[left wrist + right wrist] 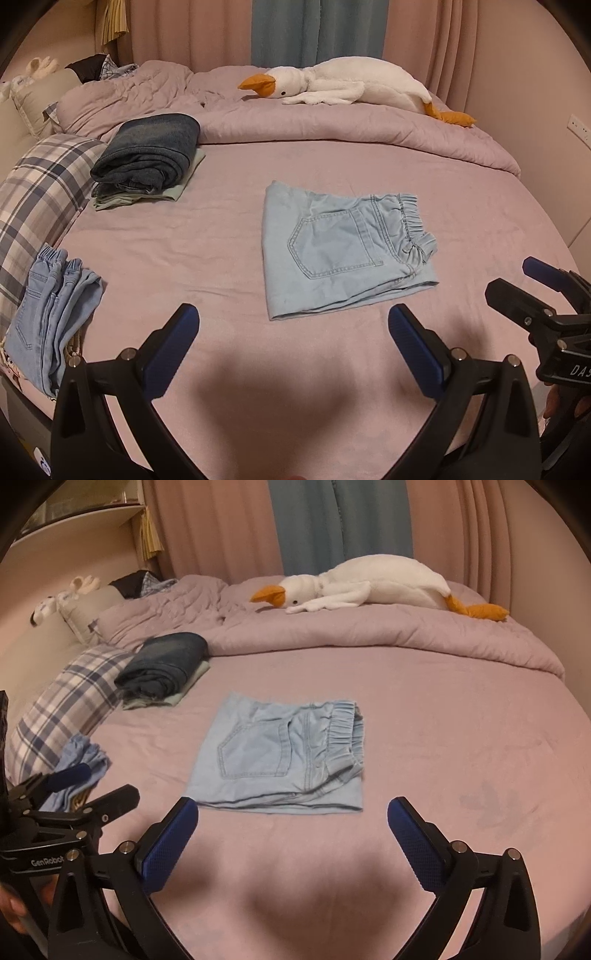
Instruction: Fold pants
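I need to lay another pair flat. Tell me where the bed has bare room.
Bare pink sheet lies right of the folded light-blue denim pants, up to the bunched quilt; another strip lies before them. The left is crowded: dark folded jeans stack, plaid pillow, crumpled light-blue jeans.

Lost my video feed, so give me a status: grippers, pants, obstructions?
Left gripper and right gripper open, empty, hovering short of the pants. Light blue pants lie folded flat on the bed. Nothing in between.

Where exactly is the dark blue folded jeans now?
The dark blue folded jeans lie at the far left of the bed, on top of a pale green garment, beside the plaid pillow and just before the bunched duvet.
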`<state>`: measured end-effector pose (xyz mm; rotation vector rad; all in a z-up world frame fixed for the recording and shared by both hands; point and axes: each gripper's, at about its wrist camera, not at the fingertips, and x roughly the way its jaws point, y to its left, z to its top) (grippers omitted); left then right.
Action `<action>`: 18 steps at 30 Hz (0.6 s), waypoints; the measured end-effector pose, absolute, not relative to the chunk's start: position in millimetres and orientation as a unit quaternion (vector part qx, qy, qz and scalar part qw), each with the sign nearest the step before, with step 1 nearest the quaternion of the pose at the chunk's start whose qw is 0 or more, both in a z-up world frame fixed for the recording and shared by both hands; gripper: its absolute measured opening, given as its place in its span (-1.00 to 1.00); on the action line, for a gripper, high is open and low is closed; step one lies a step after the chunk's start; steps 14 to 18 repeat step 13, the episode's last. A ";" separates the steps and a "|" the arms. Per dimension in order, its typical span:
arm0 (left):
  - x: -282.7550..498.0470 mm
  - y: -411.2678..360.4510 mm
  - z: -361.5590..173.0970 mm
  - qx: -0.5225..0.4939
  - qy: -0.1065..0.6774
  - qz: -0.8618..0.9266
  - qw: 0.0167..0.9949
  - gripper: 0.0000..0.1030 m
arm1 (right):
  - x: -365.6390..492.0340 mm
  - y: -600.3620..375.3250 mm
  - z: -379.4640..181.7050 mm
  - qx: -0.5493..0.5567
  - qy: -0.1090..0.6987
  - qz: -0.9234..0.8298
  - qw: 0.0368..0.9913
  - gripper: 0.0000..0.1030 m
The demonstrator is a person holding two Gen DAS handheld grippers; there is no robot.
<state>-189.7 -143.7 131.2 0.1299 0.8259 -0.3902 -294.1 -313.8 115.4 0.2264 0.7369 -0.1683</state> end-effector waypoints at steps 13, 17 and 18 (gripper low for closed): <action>-194.4 -146.9 132.7 0.060 0.401 -0.193 0.894 0.99 | -297.5 -314.9 115.9 0.114 0.359 -0.079 0.923 0.97; -194.4 -146.9 132.7 0.060 0.401 -0.193 0.894 0.99 | -297.5 -314.9 115.9 0.114 0.359 -0.079 0.923 0.97; -194.4 -146.9 132.7 0.060 0.401 -0.193 0.894 0.99 | -297.5 -314.9 115.9 0.114 0.359 -0.079 0.923 0.97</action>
